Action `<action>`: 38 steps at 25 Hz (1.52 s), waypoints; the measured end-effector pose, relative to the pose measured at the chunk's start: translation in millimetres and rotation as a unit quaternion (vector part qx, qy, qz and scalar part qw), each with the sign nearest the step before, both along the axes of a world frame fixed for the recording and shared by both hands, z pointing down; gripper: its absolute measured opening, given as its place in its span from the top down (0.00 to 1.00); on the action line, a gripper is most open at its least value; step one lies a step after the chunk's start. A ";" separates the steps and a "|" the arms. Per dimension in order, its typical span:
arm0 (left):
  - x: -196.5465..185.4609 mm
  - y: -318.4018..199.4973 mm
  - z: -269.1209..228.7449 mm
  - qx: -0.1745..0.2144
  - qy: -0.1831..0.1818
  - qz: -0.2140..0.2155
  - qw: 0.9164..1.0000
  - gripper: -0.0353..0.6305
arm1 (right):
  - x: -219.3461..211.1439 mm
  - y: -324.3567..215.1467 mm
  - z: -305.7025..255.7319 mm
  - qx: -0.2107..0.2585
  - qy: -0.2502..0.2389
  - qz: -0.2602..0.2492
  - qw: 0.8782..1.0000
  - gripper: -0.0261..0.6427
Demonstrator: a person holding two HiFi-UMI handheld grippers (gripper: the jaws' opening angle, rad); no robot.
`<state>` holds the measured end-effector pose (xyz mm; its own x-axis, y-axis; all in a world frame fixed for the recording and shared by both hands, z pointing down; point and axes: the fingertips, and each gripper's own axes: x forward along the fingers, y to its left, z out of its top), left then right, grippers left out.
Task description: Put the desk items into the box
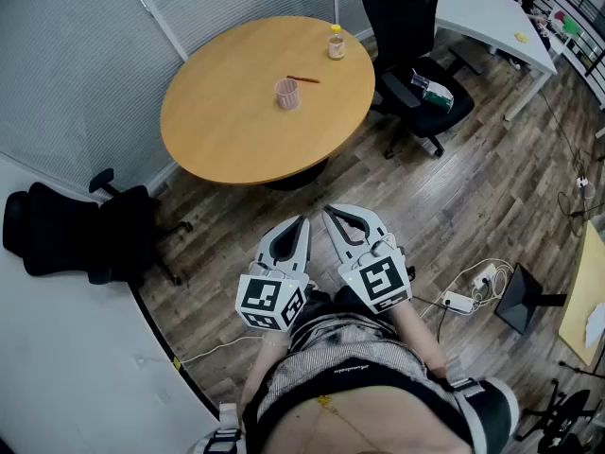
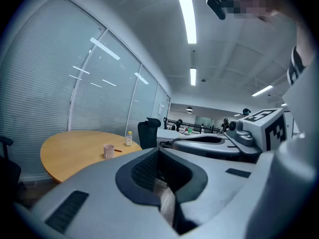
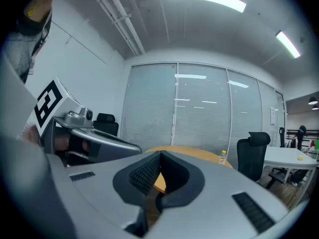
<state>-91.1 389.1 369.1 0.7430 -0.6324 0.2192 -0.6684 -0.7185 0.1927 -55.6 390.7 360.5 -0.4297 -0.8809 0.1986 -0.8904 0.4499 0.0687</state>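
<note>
Your left tongs (image 1: pixel 303 221) and right tongs (image 1: pixel 329 212) are both clenched tip to tip, with nothing caught in the oval gap behind the tips. Each gripper view shows only floor or table edge through that gap. You hold them close to your body, side by side and nearly touching, both pointing toward 12 o'clock.

Everything you need lies that way, well apart from either pair. The round table (image 1: pixel 236 130) stands straight ahead across a stretch of wooden floor (image 1: pixel 473 197). On it, the pink cup (image 1: pixel 286 93) stands upright at 12 o'clock, a shade toward 11, so it is marginally on the left tongs' side. Just beyond it lies the pencil (image 1: pixel 304 79), its long axis running roughly from 9 to 3, one end close beside the cup's rim. The small bottle (image 1: pixel 336 43), yellow-capped and upright, stands near the far edge at about 1 o'clock, more on the right tongs' side.

Neither pair is meaningfully nearer; you will probably have to step up to the table before any reach counts. I would judge the task not yet begun. No box shows in any view, so I can't tell you where the items should go
</note>
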 end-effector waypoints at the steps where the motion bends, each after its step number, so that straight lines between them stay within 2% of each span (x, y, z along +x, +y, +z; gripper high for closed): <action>1: 1.2 1.9 0.1 0.000 0.001 0.001 1.000 0.95 | 1.3 2.3 -1.1 0.004 -0.003 0.001 1.000 0.93; 5: 7.1 6.8 0.1 -0.001 0.005 0.003 1.000 0.95 | 8.1 8.4 -4.4 0.019 -0.020 -0.004 1.000 0.93; 8: 12.2 8.5 -2.0 0.002 0.013 0.004 1.000 0.95 | 12.3 11.0 -3.6 0.011 -0.034 -0.005 0.999 0.93; 14: 22.3 17.9 0.5 0.004 0.019 -0.001 1.000 0.95 | 21.4 18.0 2.3 0.014 -0.018 -0.013 1.000 0.93; 19: 23.2 20.3 8.9 -0.013 0.025 -0.015 0.999 0.95 | 25.4 19.0 7.5 0.020 0.002 -0.020 1.000 0.93; 23: 24.5 14.6 14.3 -0.018 0.019 -0.010 1.000 0.95 | 27.2 13.4 9.4 0.015 -0.009 -0.014 1.000 0.93; 26: 27.7 2.3 17.0 -0.022 0.021 -0.007 1.000 0.95 | 31.2 2.0 9.2 0.023 -0.002 -0.009 1.000 0.93; 29: 31.8 -16.5 17.8 -0.023 0.026 0.001 0.999 0.95 | 32.5 -16.1 9.1 0.018 -0.015 0.003 1.000 0.93; 38: 39.8 -98.5 14.0 -0.011 0.029 0.042 0.999 0.95 | 39.0 -88.6 6.6 0.026 -0.005 0.034 0.999 0.93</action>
<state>-51.2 290.6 383.1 0.8056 -0.5621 0.1871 -0.5924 -0.7673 0.2456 -16.6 302.1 367.2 -0.3696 -0.9172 0.1488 -0.9197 0.3839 0.0817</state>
